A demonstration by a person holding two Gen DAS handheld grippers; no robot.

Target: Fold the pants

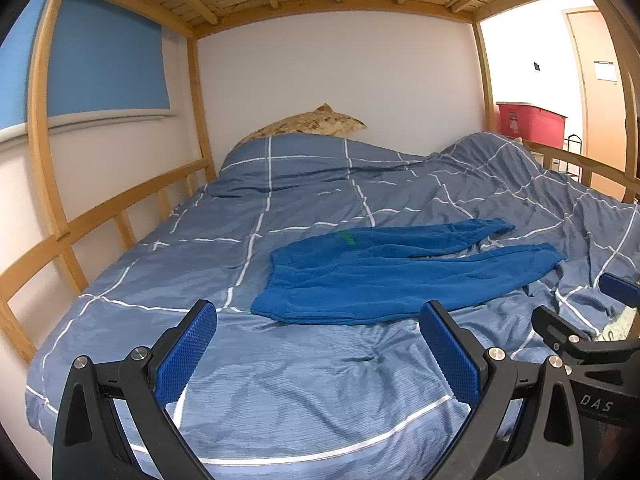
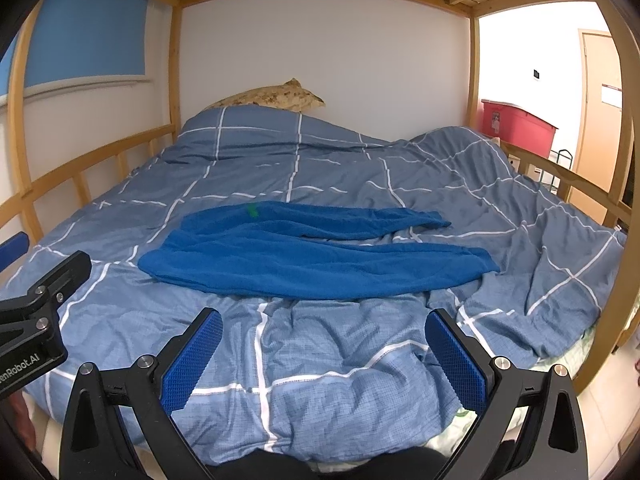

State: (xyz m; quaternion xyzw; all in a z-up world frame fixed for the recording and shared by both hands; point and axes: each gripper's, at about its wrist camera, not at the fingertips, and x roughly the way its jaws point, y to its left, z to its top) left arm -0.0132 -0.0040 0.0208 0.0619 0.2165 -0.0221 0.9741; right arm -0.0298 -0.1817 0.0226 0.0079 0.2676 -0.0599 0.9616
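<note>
Blue fleece pants [image 1: 384, 276] lie spread flat on the bed's blue checked duvet [image 1: 200, 240], waistband to the left, both legs running right and slightly apart. A small green tag shows near the waist. My left gripper [image 1: 318, 312] is open, held just short of the near edge of the waist end, with nothing between its blue pads. In the right wrist view the pants [image 2: 312, 256] lie ahead, and my right gripper [image 2: 324, 320] is open and empty, a little before the near leg. Each gripper shows at the edge of the other's view.
The bed sits inside a wooden bunk frame with side rails [image 1: 100, 216] on the left and a rail [image 2: 560, 172] on the right. A patterned pillow [image 1: 308, 124] rests at the far wall. The duvet [image 2: 520, 200] is bunched at right. A red bin [image 2: 516, 124] stands beyond.
</note>
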